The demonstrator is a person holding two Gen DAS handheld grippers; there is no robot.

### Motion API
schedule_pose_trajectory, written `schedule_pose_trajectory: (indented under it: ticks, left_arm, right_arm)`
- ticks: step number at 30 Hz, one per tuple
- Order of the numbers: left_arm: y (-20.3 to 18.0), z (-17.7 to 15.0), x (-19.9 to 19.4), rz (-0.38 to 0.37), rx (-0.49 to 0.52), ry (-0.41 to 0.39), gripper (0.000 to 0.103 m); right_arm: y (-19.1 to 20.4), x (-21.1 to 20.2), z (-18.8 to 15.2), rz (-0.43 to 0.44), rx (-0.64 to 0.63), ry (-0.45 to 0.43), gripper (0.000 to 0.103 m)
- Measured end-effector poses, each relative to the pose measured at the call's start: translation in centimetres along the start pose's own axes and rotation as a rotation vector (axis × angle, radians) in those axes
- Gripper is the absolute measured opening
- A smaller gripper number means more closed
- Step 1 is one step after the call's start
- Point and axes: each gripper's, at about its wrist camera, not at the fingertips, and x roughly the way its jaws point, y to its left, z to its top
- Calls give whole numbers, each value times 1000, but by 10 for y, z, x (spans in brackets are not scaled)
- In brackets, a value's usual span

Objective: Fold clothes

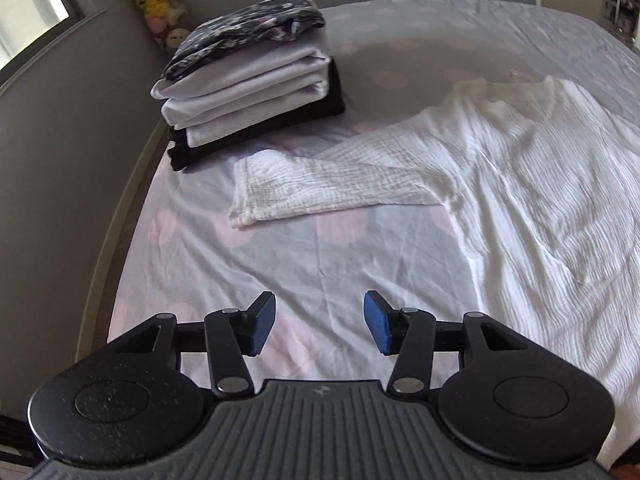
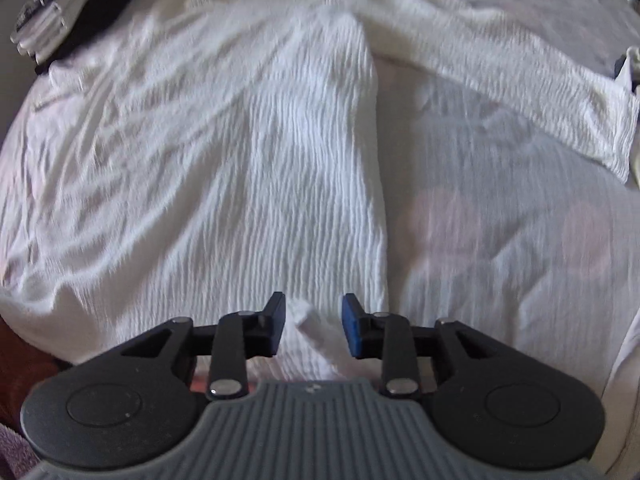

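The white shirt (image 1: 520,168) lay flat beside the folded pile (image 1: 252,80). Both the left gripper (image 1: 319,326) and the right gripper (image 2: 314,326) were apart, holding nothing. Pinching the hem evenly would keep any fold straight.

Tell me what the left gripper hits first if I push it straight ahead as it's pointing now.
Probably the bare bed sheet first; the left gripper is open and angled down toward it. Farther along that line lies the white shirt's sleeve. Depth is hard to judge in this fisheye view.
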Motion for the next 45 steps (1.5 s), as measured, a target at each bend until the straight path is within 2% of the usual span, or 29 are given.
schedule_pose_trajectory:
  ticks: [2,4,7,10,12,17,20,28,31,32,33,35,37,40,45]
  left_arm:
    - [16,3,12,13,-52,0,58]
    - [31,5,24,19,-104,6,58]
    - [51,10,42,25,-171,17,59]
    - [69,18,62,34,-202,44,59]
    - [80,23,76,44,-223,54,61]
    - [105,35,121,49,-308,59,66]
    - [118,36,147,31,-398,45,71]
    - [151,26,215,-75,-751,14,72]
    - [152,24,233,-117,-838,-5,65]
    - [149,25,236,-106,-837,-6,55]
    - [147,26,238,-84,-831,-11,49]
    - [143,29,240,-69,-833,-30,19]
    - [141,32,234,-63,-845,-64,3]
    - [140,41,211,-64,-835,-128,3]
    - [135,68,147,-73,-786,-244,2]
  right_arm:
    - [-2,-6,2,-13,46,-136,45]
    - [-7,-6,1,-50,89,-229,48]
    - [-21,3,5,-98,192,-280,50]
    - [-35,11,8,-108,304,-283,60]
    - [-40,16,7,-122,356,-285,60]
    - [-35,27,13,-164,340,-249,60]
    - [-34,34,16,-181,333,-229,60]
    - [-35,49,25,-204,346,-179,60]
    - [-36,53,27,-204,350,-164,59]
    - [-36,55,28,-203,351,-160,59]
    - [-37,56,29,-203,352,-155,59]
    - [-37,59,30,-202,355,-145,59]
    - [-38,61,31,-198,360,-139,59]
    - [-40,63,31,-196,374,-127,59]
    - [-45,56,25,-148,401,-174,59]
